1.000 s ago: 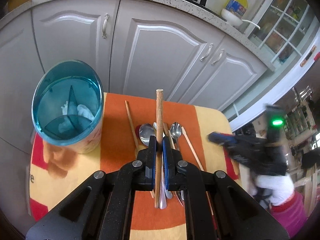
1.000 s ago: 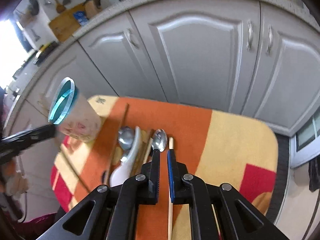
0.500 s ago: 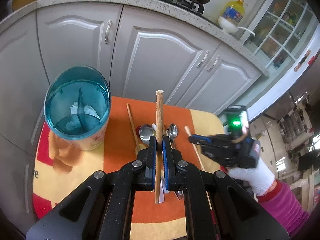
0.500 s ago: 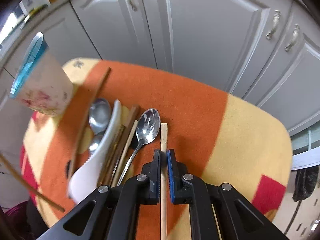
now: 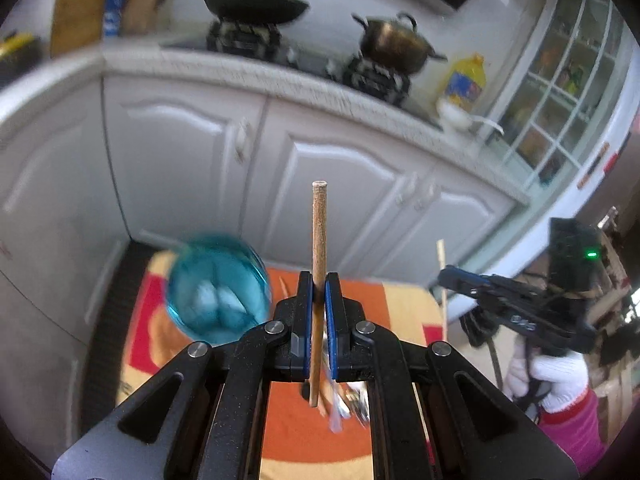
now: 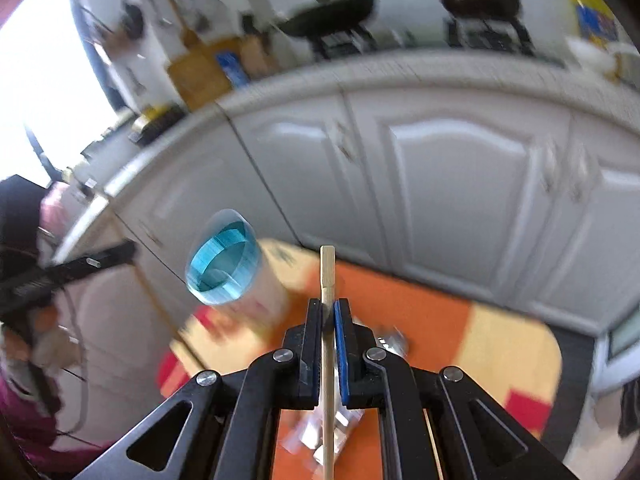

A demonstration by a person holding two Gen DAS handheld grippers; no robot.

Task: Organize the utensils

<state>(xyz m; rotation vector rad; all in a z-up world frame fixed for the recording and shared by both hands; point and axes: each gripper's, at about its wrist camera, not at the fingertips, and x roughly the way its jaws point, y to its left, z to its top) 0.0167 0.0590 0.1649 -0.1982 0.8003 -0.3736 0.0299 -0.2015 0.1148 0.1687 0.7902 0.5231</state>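
Wooden and rough-grained, a brown chopstick (image 5: 319, 264) stands between the jaws of the left gripper (image 5: 319, 280), which are clamped on it; its blunt end points up toward the white cabinet doors (image 5: 340, 184) and its lower end hangs above the orange and yellow cloth (image 5: 312, 436) that covers the surface. Left of the gripper and a little farther off, a cup with a blue rim (image 5: 218, 284) stands on the cloth, blurred, with something pale inside. Under the jaws, a few metal utensils (image 5: 348, 404) lie on the cloth, too smeared to tell apart.

On the right of the left wrist view, the right gripper (image 5: 444, 278) is held by a white-gloved hand (image 5: 560, 380), and a pale chopstick (image 5: 442, 280) stands upright at its tip.

The right wrist view shows that chopstick (image 6: 328, 344) up close: a light bamboo stick with a squared top, pinched between the closed jaws of the right gripper (image 6: 328, 312) and raised above the cloth (image 6: 460, 328). The cup (image 6: 224, 264) sits to the left and farther off, tilted by the lens. Shiny utensils (image 6: 340, 424) lie blurred on the cloth below the jaws. At the far left, the left gripper (image 6: 120, 252) reaches in with its brown chopstick (image 6: 156, 304) slanting down.

On the far counter, a dark wok (image 5: 256, 2) and a brass pot (image 5: 394, 42) sit on burners.
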